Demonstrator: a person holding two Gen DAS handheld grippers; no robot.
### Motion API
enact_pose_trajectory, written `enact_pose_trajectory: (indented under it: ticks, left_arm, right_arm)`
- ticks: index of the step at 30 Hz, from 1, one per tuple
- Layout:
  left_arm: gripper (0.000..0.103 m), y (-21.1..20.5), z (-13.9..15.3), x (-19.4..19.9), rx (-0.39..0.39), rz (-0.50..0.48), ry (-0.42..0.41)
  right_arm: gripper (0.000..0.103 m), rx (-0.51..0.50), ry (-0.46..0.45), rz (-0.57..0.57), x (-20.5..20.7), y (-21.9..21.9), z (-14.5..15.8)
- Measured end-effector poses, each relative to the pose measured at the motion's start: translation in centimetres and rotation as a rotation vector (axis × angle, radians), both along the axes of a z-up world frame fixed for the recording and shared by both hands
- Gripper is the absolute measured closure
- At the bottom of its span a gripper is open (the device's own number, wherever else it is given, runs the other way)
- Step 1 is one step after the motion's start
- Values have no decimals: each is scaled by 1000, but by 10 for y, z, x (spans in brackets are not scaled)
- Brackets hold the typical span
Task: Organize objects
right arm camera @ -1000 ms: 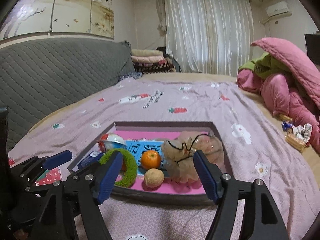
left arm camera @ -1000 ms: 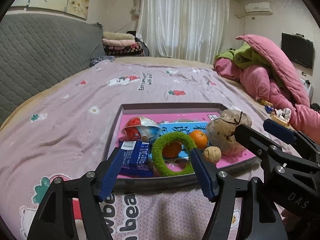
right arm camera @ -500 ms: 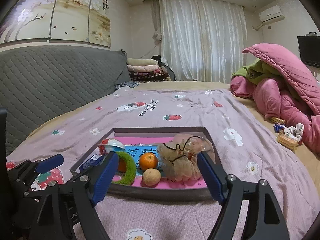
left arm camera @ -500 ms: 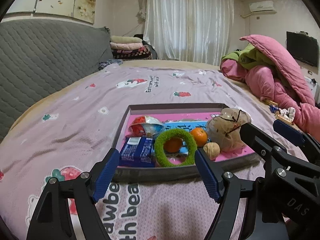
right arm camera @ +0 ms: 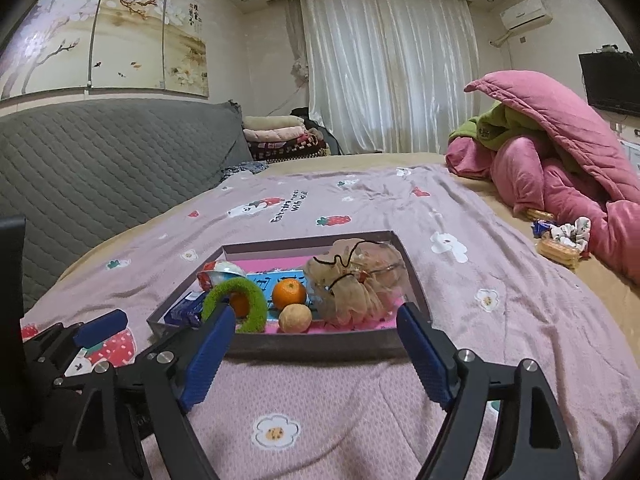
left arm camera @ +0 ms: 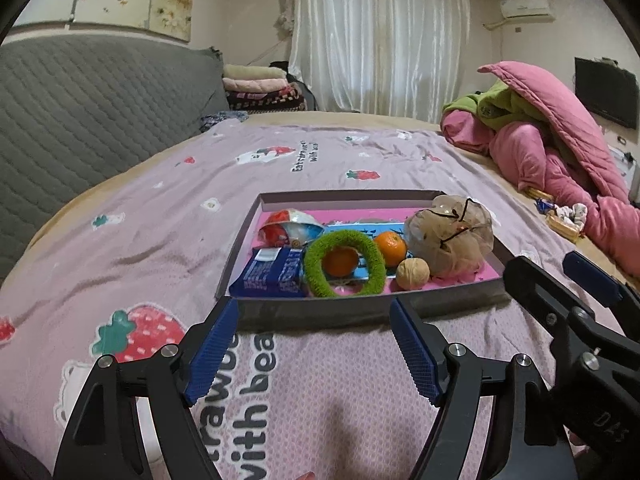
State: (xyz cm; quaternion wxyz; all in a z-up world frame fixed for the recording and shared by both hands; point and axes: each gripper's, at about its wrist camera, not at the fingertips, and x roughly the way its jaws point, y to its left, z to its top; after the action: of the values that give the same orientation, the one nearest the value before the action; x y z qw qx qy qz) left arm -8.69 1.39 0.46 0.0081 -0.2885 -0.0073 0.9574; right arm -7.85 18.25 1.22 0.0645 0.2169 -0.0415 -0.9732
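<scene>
Two grippers: left gripper (left arm camera: 314, 346) and right gripper (right arm camera: 316, 354), low in each view, just short of the tray's near wall.
Jaws: both have just been opening; spread wide, nothing between them.
Tray (left arm camera: 320, 312): mid-frame on the pink strawberry bedspread (left arm camera: 132, 248).
Contents: green fuzzy ring (left arm camera: 344, 262) around one tangerine (left arm camera: 340, 260), second tangerine (left arm camera: 391, 243), walnut (left arm camera: 413, 274), blue packet (left arm camera: 272, 272), mesh pouf (left arm camera: 448, 236).
Why so: likely sorted already; hands clear.
</scene>
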Motion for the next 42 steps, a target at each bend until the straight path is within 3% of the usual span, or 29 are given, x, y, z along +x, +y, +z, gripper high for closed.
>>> enact_pose_trajectory:
  ticks: [8,18,31,42]
  left_arm:
    - [24,-14,-14,8,22,34,-76]
    - [24,-14,-20,20,30,20,-114]
    - [24,-16,-27,26,57,7,-145]
    - [24,-17,-33,19,69,5,-170]
  right_arm:
    - [20,10,-31,37,10,-7,1]
    - [20,49,-142,37,11,-11,-9]
    - [20,75,-165,27,16,-12,-10]
    - [20,20,-207,42,12,-5,-22]
